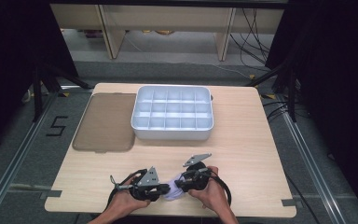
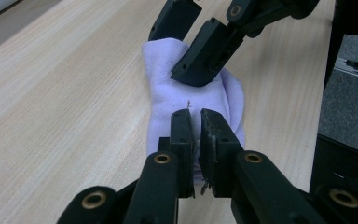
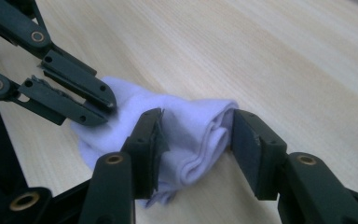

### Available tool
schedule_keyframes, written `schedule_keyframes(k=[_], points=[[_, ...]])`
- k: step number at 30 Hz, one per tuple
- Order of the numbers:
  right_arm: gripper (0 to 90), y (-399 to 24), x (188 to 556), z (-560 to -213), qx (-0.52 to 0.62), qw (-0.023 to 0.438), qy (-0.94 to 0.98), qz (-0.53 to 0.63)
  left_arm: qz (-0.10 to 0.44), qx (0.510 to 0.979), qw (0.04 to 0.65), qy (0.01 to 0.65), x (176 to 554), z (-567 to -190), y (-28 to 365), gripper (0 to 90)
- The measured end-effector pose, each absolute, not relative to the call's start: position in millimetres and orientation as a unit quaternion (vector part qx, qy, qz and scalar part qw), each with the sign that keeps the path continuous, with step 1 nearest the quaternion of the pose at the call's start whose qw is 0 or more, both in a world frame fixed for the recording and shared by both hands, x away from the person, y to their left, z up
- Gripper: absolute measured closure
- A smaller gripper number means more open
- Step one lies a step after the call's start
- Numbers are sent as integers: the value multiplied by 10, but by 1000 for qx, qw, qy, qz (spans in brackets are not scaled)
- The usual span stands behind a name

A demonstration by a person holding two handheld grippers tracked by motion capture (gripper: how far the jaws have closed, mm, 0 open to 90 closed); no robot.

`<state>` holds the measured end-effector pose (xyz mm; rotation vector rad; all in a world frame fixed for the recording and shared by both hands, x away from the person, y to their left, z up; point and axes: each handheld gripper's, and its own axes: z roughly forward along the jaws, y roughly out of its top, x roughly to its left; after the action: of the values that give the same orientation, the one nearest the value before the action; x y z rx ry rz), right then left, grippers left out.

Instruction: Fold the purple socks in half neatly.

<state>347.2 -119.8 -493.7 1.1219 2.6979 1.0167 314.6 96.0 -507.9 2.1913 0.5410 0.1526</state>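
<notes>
Soft, light, floppy folded lavender cloth [image 1: 171, 192] at table [image 1: 242, 154] near edge, pinched in nearly closed left gripper [image 2: 195, 122]; right gripper [image 3: 196, 133] wide open straddling folded end — best grabbed across stacked layers, likely to sag and unfold.

Both hands are working bare, no sleeves or gloves showing on the forearms coming in at the near table edge. The left gripper [image 1: 164, 191] is wearing a grey three-cornered plate on top of a black frame, and the right gripper [image 1: 179, 183] is carrying the same kind of plate (tilted differently). A black cable is looping away from each tool. Close up, the left gripper's jaws are showing as matte black bars joined by brass-coloured pivot pins, one inner pad looking rough and chipped along its edge. The right gripper's jaws are showing the same black links, brass pins and dark pads.
</notes>
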Motion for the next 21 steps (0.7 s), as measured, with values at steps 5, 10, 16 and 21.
schedule_keyframes(k=[5, 10, 16, 21], points=[[531, -1201, 3498, -4968, 384, 5, 862, 331, 62, 879, 423, 214, 3165, -5080, 976, 812], [528, -1210, 3513, -4993, 386, -7, 861, 330, 61, 882, 420, 205, 3179, -5075, 983, 810], [596, -1222, 3521, -5017, 378, -29, 859, 344, 56, 881, 422, 205, 3185, -5075, 986, 808], [677, -1235, 3507, -5031, 380, -39, 853, 355, 47, 877, 428, 215, 3175, -5080, 988, 787]])
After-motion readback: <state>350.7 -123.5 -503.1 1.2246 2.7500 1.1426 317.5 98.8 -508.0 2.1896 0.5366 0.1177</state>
